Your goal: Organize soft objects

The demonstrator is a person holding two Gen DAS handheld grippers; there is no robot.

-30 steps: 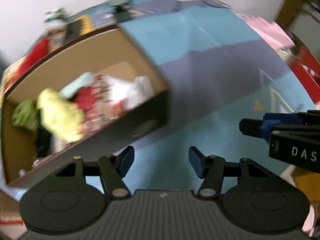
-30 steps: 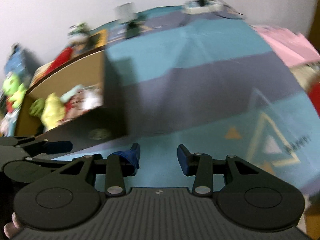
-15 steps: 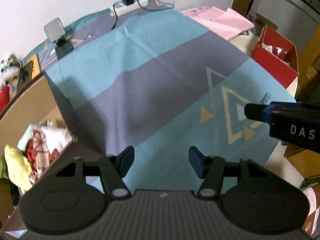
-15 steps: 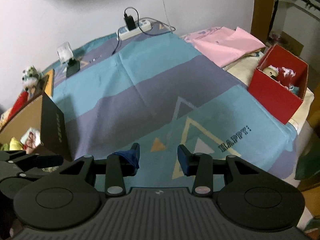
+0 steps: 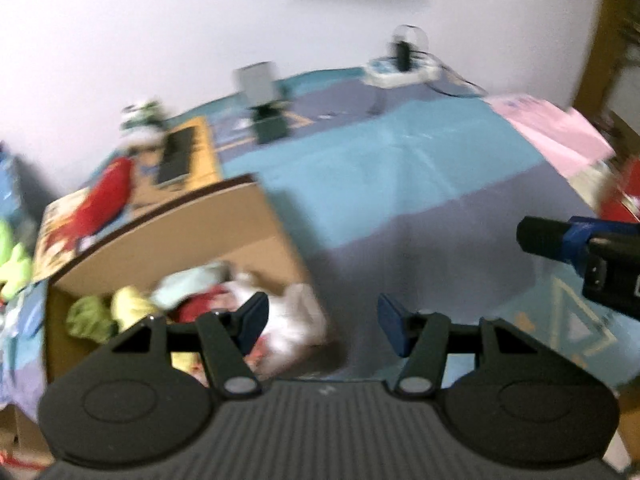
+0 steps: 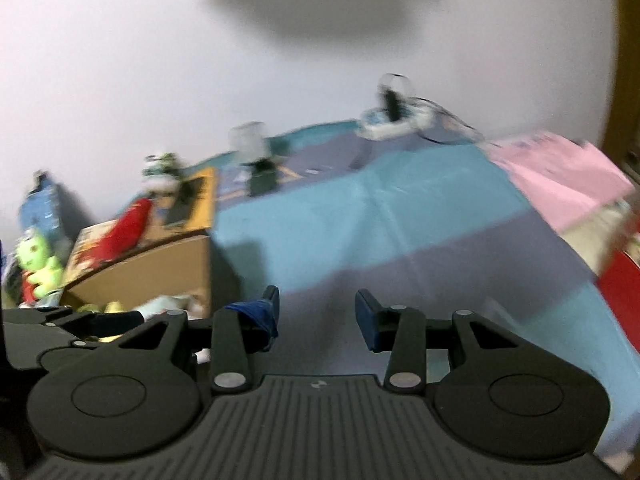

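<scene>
Progress judged well advanced: at left, cardboard box (image 5: pixel 192 232) already loaded with soft items (image 5: pixel 208 300) (yellow, green, red, pale blue and white cloth pieces piled together), with a green plush toy (image 6: pixel 40 264) and a red plush (image 6: pixel 128 232) left outside, just beyond the box's far wall, and the striped blue mat (image 5: pixel 400 184) bare of loose items toward centre. Left gripper (image 5: pixel 320 320) spread wide and gripping nothing, poised over the box's near right corner; right gripper (image 6: pixel 316 312) likewise spread and unloaded, above the mat. Compared with half a second earlier: both views swung leftward, box returned to left-centre, red box (image 6: pixel 624 288) pushed to the right edge, heavy motion blur present.
</scene>
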